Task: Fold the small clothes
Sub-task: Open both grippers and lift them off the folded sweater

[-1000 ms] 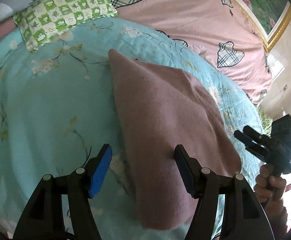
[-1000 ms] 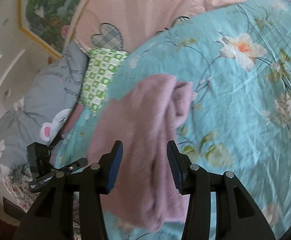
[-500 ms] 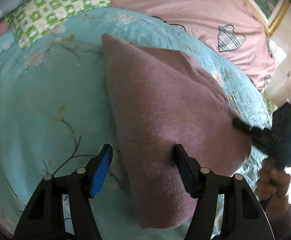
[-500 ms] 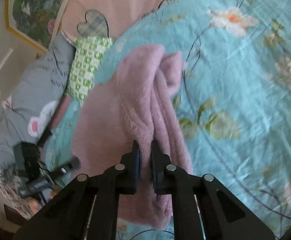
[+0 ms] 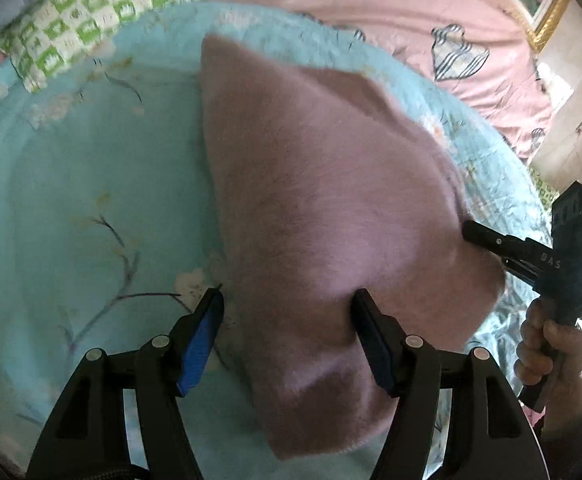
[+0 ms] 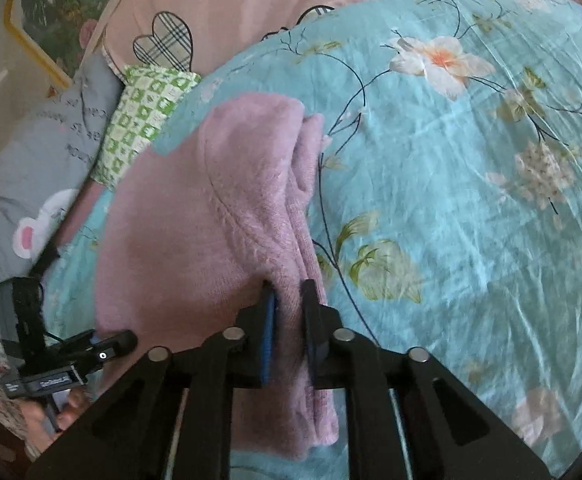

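Note:
A fuzzy mauve-pink garment (image 5: 315, 208) lies folded on the turquoise floral bedspread (image 5: 83, 184). My left gripper (image 5: 289, 312) is open, its jaws astride the garment's near left edge, right finger over the fabric. My right gripper (image 6: 289, 300) is shut on a thick fold at the garment's edge (image 6: 251, 200). In the left wrist view the right gripper (image 5: 491, 244) pinches the garment's right side. In the right wrist view the left gripper (image 6: 103, 348) sits low at the garment's left corner.
A green-and-white checked pillow (image 5: 91, 8) and a grey cartoon pillow (image 6: 31, 184) lie at the head of the bed. A pink heart-print sheet (image 5: 391, 20) lies beyond the bedspread. A framed picture (image 6: 51, 4) hangs on the wall.
My right gripper closed on the garment's right edge fold and keeps hold. My left gripper moved closer over the garment's near edge, still open.

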